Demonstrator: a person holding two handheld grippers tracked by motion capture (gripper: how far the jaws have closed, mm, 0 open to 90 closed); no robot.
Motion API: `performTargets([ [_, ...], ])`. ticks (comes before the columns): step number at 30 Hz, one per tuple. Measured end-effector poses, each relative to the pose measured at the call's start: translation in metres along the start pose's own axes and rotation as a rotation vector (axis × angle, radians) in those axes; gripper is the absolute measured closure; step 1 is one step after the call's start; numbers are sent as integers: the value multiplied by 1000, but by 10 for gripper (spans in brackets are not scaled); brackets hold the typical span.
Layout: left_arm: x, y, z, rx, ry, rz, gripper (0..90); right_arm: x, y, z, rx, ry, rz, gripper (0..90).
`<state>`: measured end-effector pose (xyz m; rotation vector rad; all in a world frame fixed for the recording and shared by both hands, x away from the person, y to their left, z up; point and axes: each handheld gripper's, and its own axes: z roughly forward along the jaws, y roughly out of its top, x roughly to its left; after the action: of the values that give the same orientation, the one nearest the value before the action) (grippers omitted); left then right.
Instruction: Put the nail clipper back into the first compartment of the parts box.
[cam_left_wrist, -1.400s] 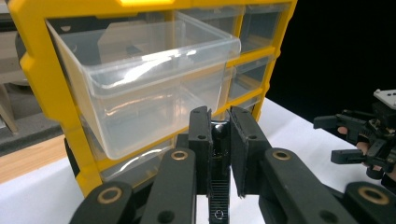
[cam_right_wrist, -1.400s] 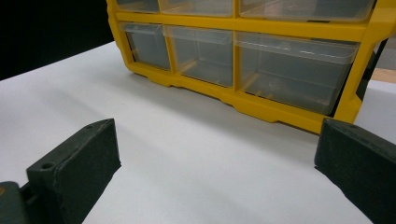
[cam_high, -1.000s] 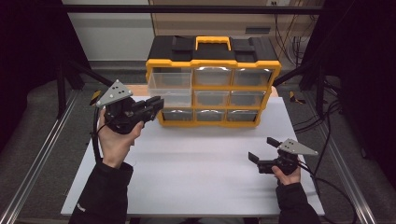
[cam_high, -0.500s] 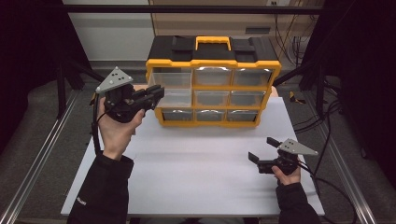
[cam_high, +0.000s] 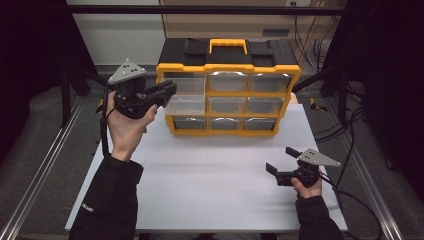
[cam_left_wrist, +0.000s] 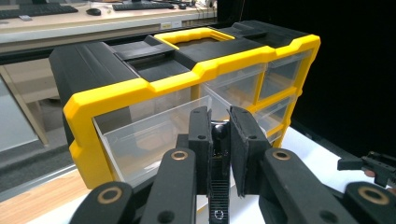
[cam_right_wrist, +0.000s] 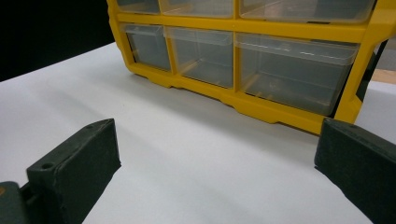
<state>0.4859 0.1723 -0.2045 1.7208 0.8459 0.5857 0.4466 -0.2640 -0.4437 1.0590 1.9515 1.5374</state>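
Here, left gripper closed at a pulled-out clear drawer of the yellow organizer, right gripper wide open above white table.

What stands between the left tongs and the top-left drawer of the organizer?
Nothing visible. The left tongs, shut, hover right in front of the pulled-out top-left drawer, with open air between; whether they touch it I cannot tell.

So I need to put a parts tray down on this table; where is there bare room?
The white table is bare between the yellow organizer and the near edge, left of the right gripper. It is crowded at the organizer's top-left drawer, where the left gripper is, jaws shut.
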Motion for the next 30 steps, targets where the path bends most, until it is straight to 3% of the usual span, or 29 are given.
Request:
performTargets([
  [18, 9, 19, 19, 25, 41, 2, 786, 0, 0, 0, -1, 3, 1, 3],
  [30, 16, 17, 40, 52, 56, 11, 786, 0, 0, 0, -1, 3, 4, 3],
])
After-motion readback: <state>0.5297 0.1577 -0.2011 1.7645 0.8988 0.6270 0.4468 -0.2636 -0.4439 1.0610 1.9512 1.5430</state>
